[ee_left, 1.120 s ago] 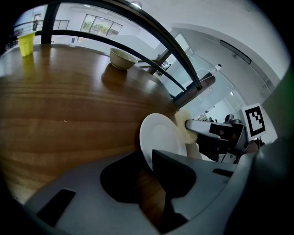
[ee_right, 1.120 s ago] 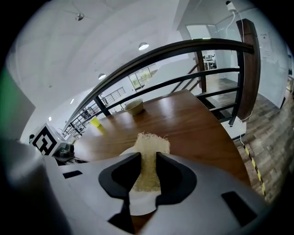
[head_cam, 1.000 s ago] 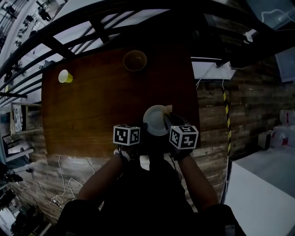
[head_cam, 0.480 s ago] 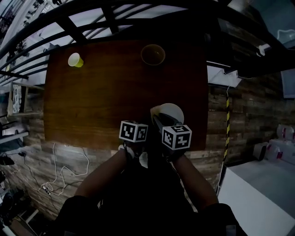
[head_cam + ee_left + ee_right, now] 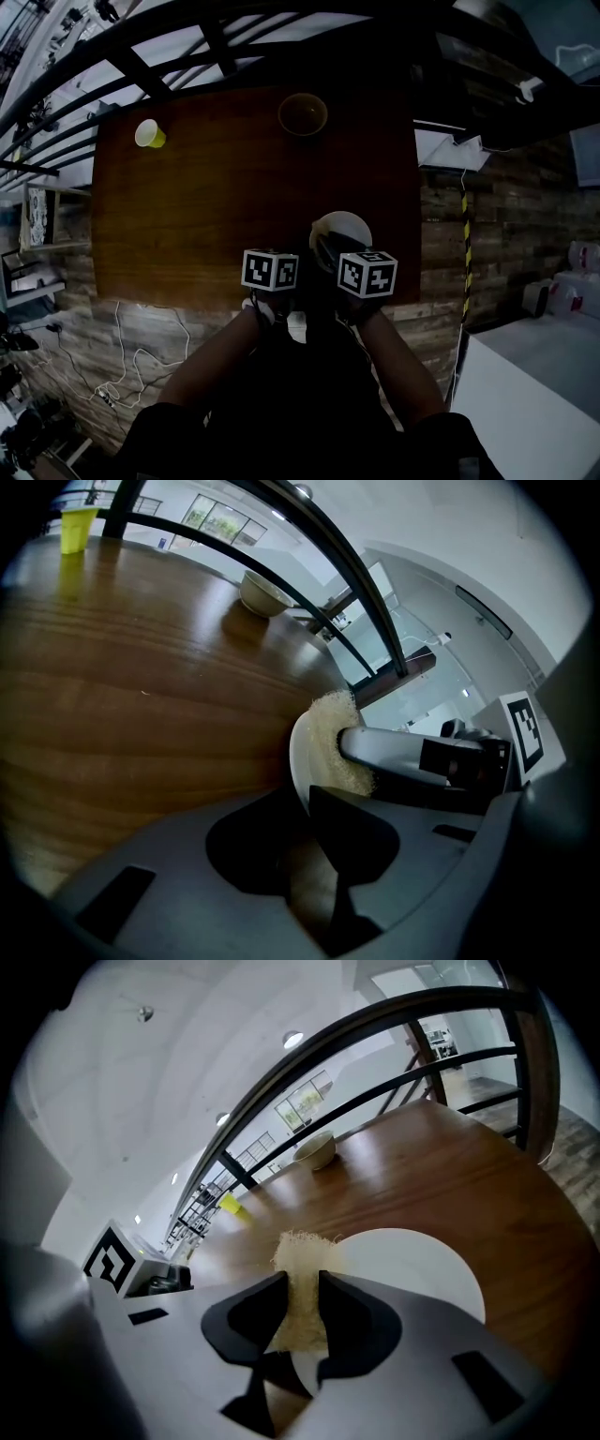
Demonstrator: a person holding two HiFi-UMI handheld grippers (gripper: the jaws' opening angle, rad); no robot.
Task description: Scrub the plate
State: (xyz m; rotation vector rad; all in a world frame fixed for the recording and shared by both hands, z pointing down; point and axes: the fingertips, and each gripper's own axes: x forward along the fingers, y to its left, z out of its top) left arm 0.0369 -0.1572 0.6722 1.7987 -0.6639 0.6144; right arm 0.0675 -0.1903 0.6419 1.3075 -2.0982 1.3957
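Currently I have the left gripper (image 5: 309, 808) pinched shut on the near rim of the plate (image 5: 417, 1260), which stands out ahead of those jaws. The right gripper (image 5: 302, 1290) is clamped on the pad (image 5: 302, 1255), whose free end reaches past the fingertips and lies against the plate's face. I judge the scrubbing itself to be the step in hand; the next stroke calls for steady pressure through the pad and a firm left hold, so the plate does not twist between the jaws.
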